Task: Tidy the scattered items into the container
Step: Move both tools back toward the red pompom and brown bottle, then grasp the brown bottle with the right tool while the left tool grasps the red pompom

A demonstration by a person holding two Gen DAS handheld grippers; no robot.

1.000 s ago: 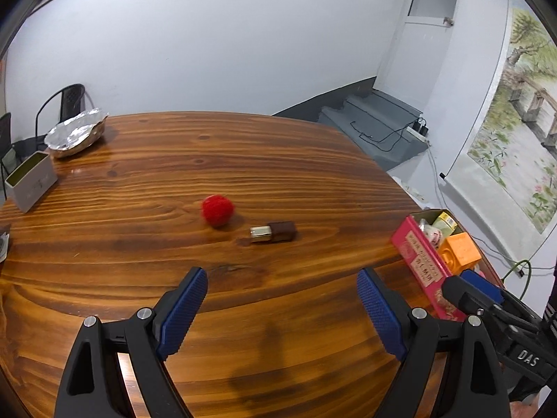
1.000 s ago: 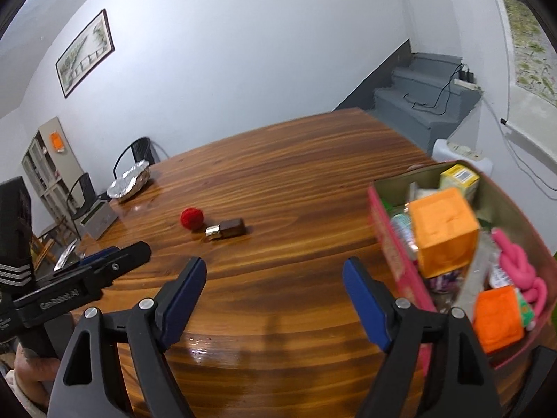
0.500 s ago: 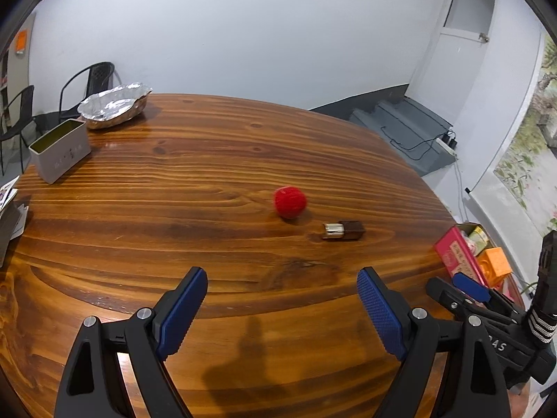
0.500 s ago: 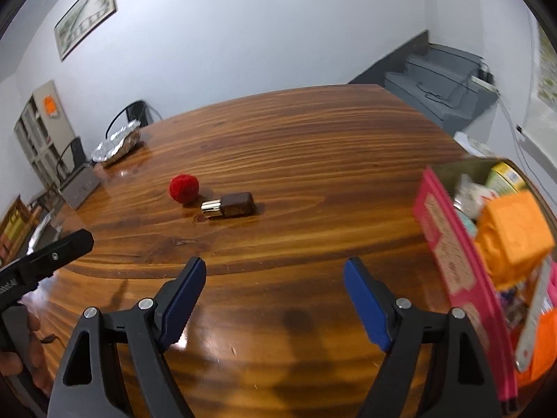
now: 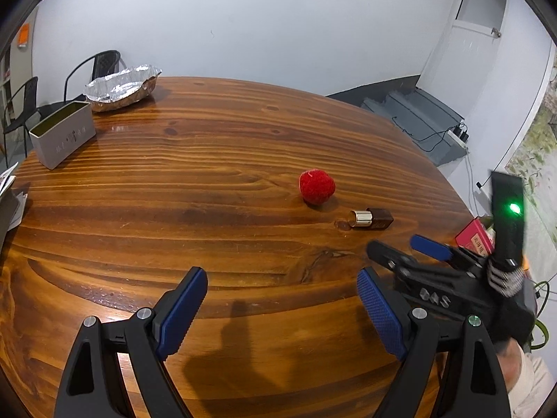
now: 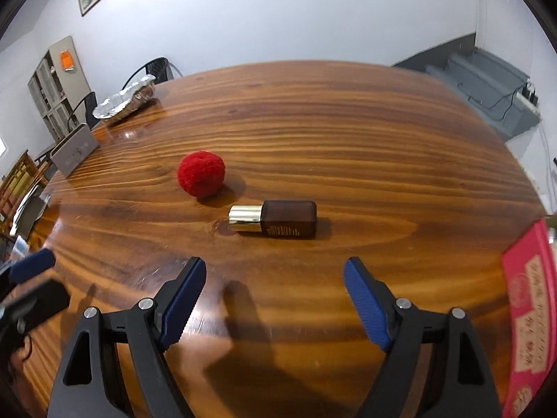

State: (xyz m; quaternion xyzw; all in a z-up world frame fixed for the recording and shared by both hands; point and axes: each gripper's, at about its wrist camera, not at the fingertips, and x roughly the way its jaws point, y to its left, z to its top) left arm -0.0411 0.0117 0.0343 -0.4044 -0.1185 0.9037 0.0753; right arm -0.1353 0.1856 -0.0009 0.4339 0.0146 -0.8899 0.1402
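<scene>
Right hand-held gripper [image 6: 275, 299] w/ jaws wide & empty, tilted down over the table [image 6: 348, 139]. Straight ahead of it, just past the tips, lies the brown bottle [image 6: 278, 222]: on its side, long axis crosswise to the fingers, gold cap toward the red ball [image 6: 201, 173], base toward the pink container [image 6: 529, 313]. So a straight-on closing would meet the bottle's 2 ends, not its flanks; prob. needs a wrist turn or an end-to-end pinch. Left hand-held gripper [image 5: 282, 317] also wide, empty, farther from the bottle [image 5: 371, 218]; ball [image 5: 317, 186] sits just beyond the bottle's cap. Right hand looks nearer, likely takes the bottle 1st. Container's at the table edge, on the bottle's base side.
</scene>
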